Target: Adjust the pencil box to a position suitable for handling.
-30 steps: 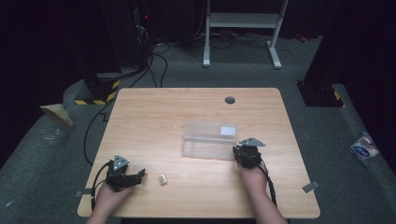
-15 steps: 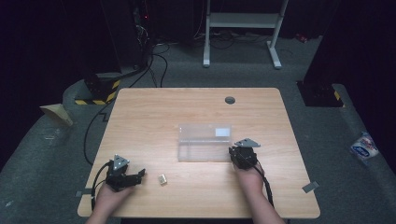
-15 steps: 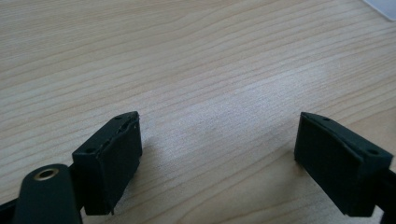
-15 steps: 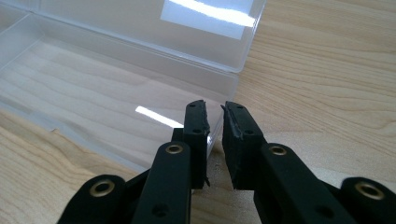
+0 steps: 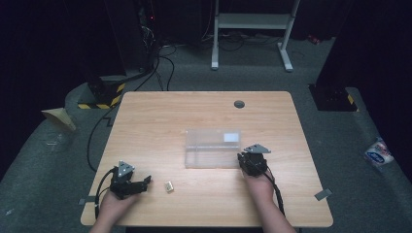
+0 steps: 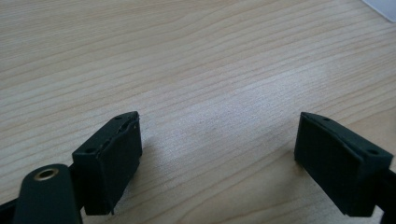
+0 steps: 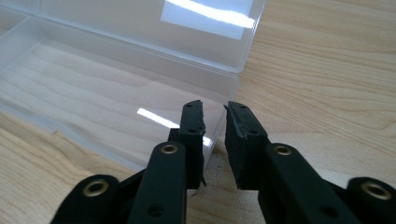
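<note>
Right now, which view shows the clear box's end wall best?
The right gripper view: the clear plastic box is close up, its end wall between the right tool's slightly parted jaws. The high view shows the whole box small. The left gripper view catches a corner at most.

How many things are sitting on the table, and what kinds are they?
Clear plastic box: 1
Small tan block: 1
Black hand-held tool: 2, the left tool and the right tool
Total: 4

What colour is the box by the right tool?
Clear, see-through plastic box; best seen in the right gripper view.
</note>
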{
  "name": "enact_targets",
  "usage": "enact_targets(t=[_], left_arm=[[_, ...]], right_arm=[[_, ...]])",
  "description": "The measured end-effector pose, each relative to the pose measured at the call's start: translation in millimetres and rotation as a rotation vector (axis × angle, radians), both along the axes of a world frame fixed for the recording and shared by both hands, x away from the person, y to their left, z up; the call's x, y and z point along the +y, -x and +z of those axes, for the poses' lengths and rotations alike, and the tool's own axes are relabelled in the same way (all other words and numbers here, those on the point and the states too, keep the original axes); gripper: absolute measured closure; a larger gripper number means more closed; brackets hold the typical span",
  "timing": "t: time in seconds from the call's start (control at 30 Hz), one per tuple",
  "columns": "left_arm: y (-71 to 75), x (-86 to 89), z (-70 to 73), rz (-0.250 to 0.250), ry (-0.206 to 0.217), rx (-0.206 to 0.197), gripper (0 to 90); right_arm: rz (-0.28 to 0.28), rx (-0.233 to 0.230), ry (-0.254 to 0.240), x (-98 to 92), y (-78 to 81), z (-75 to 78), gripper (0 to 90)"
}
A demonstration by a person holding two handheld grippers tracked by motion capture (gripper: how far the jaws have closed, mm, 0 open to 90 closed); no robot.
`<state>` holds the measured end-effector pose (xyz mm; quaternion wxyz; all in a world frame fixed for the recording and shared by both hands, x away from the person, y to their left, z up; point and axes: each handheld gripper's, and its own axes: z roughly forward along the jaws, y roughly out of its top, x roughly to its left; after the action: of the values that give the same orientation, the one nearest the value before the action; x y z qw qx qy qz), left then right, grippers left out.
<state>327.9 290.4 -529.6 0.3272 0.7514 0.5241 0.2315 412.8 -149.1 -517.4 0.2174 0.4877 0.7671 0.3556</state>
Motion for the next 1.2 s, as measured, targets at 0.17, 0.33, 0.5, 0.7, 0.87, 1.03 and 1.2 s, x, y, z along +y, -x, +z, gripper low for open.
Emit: enact_targets(t=[0.17,0.33,0.5,0.7,0.87,1.03,1.2], left_arm=[[0.0,0.0,0.0,0.000,0.000,0.000,15.4],[-0.1,0.3,0.0,-0.003,-0.001,-0.001,15.6],[0.1,0.0,0.0,-0.002,0.001,-0.001,15.8],[0.6,0.4,0.1,0.005,0.000,-0.005,17.7],[0.6,0.3,0.2,0.011,0.001,-0.007,18.4],[0.8,-0.1,0.0,0.018,0.004,-0.010,18.8],[0.9,-0.6,0.0,0.026,0.003,-0.009,17.7]], right_arm=[[-0.003,-0.021,-0.015,-1.7,-0.2,4.6,68.7],[-0.006,-0.035,-0.041,-7.2,0.4,12.5,57.8],[-0.022,-0.055,-0.057,-17.8,4.3,17.5,45.9],[-0.040,-0.071,-0.019,-38.2,13.0,19.1,41.5],[-0.041,-0.090,0.009,-58.4,22.4,16.3,40.2],[-0.067,-0.044,0.019,-79.3,33.2,10.6,39.1],[-0.087,0.017,0.042,-90.4,41.0,-0.2,32.2]])
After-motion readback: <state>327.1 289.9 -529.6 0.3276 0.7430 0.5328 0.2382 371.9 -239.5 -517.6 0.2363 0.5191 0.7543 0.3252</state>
